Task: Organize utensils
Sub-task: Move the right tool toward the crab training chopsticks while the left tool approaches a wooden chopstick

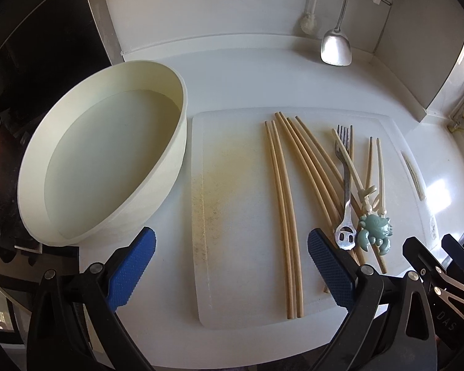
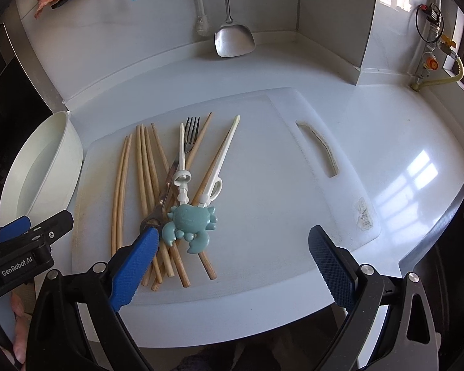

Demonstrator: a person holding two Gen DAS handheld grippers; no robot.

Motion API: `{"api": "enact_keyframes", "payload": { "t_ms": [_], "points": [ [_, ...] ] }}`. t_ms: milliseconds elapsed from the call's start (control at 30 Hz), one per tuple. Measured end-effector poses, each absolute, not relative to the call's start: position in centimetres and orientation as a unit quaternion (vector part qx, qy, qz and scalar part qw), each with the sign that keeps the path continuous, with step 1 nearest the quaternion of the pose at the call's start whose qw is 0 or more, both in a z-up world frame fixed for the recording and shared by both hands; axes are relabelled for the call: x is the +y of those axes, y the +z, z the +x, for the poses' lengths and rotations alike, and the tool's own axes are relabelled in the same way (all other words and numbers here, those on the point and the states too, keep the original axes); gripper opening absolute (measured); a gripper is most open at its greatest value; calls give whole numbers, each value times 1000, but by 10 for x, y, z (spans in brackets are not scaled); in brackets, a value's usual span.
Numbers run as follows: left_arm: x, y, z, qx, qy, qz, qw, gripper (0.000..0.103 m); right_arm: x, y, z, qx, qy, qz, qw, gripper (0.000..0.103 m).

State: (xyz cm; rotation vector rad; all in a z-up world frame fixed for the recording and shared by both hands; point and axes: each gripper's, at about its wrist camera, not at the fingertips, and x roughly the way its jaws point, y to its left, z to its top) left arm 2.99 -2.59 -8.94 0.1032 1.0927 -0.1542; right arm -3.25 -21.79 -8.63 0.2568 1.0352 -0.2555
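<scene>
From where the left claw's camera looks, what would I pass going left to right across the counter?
Round cream basin → separate pair of wooden chopsticks → metal fork → teal crab on the training chopsticks → handle slot of the white cutting board.

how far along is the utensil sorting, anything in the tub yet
Nothing looks done: the cream tub holds no utensils. Nothing is in hand either; the left gripper and right gripper both hover open over the cutting board. Everything is left to sort: the wooden chopsticks, the metal fork and the crab training chopsticks lie on the board, partly overlapping.
</scene>
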Motion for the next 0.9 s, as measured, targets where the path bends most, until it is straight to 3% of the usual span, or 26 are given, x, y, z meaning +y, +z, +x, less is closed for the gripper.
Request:
{"api": "enact_keyframes", "payload": {
  "t_ms": [900],
  "points": [
    [-36, -148, 31, 478, -31, 4, 878, 97, -244, -132, 1, 462, -99, 132, 871, 94]
  ]
}}
